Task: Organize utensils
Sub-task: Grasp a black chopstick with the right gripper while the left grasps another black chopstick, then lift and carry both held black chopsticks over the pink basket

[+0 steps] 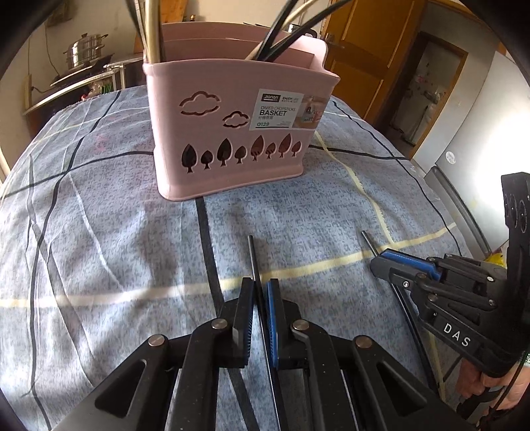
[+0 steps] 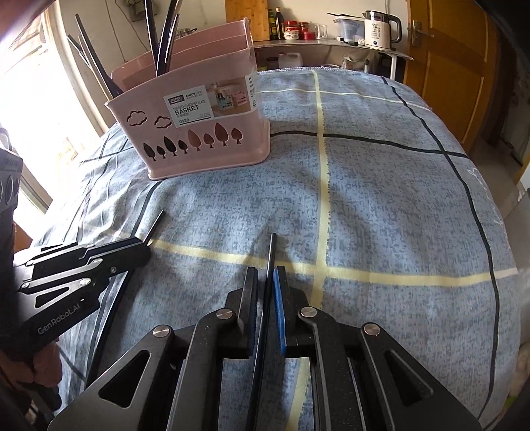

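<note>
A pink divided chopsticks basket (image 1: 232, 132) stands on the blue checked cloth; it also shows in the right wrist view (image 2: 198, 132). Black chopsticks and metal handles stick out of its top. My left gripper (image 1: 260, 285) is shut on a black chopstick (image 1: 252, 255), held above the cloth in front of the basket. My right gripper (image 2: 265, 275) is shut on another black chopstick (image 2: 271, 252). Each gripper shows in the other's view: the right one (image 1: 381, 258) to the right, the left one (image 2: 145, 245) to the left.
The cloth-covered table (image 2: 381, 199) spreads wide to the right of the basket. Behind it are a shelf with a kettle (image 2: 381, 26) and jars, a steel pot (image 1: 86, 49) on a stove, and a wooden door (image 2: 447, 66).
</note>
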